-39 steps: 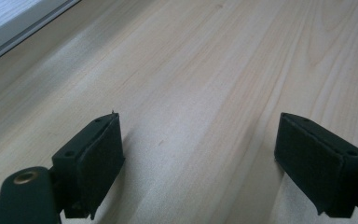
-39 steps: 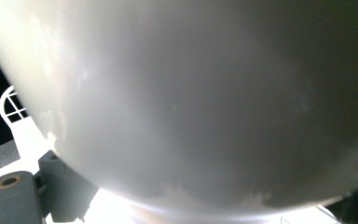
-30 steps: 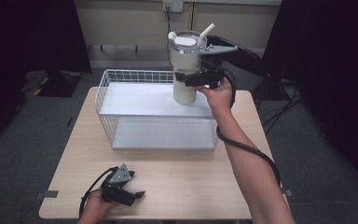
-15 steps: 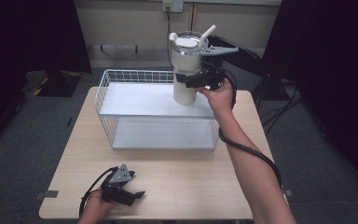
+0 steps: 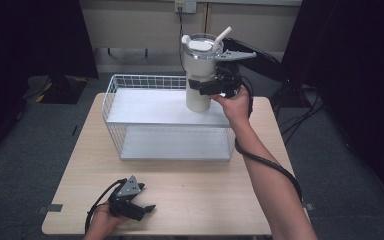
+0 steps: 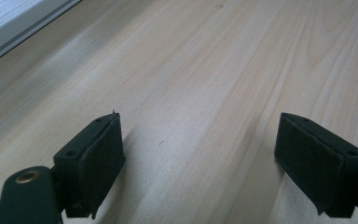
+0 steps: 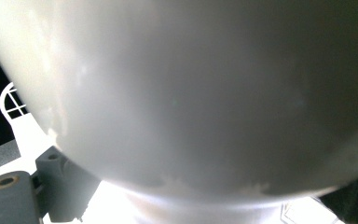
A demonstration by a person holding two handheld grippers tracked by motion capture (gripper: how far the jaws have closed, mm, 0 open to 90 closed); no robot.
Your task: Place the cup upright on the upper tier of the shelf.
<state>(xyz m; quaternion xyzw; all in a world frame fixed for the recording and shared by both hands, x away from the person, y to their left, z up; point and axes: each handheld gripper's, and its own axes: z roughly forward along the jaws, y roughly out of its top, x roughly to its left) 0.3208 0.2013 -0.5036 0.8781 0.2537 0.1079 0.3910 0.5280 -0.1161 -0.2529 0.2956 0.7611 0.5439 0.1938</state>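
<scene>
One white tumbler (image 5: 200, 75) with a straw (image 5: 222, 37) stands on the wire rack (image 5: 130, 107), clamped in the right gripper (image 5: 207, 89); the left gripper (image 5: 142, 209) rests spread and empty on the table (image 5: 205, 195). No lettering legible.

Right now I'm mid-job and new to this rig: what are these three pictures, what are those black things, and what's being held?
There is no robot arm. A person holds hand tools, tongs with two black jaws, one in each hand.

The high view looks down on the table from above the person's side. The other two pictures come from cameras riding on each pair of tongs, looking along the jaws.

On the table stands a white wire basket with a flat top shelf. The right tongs are closed on a white tumbler with a lid and straw, its base at the shelf. Whether it rests there I cannot tell. In the right gripper view the tumbler looms close.

The left tongs lie open on the bare wood near the front edge.
</scene>
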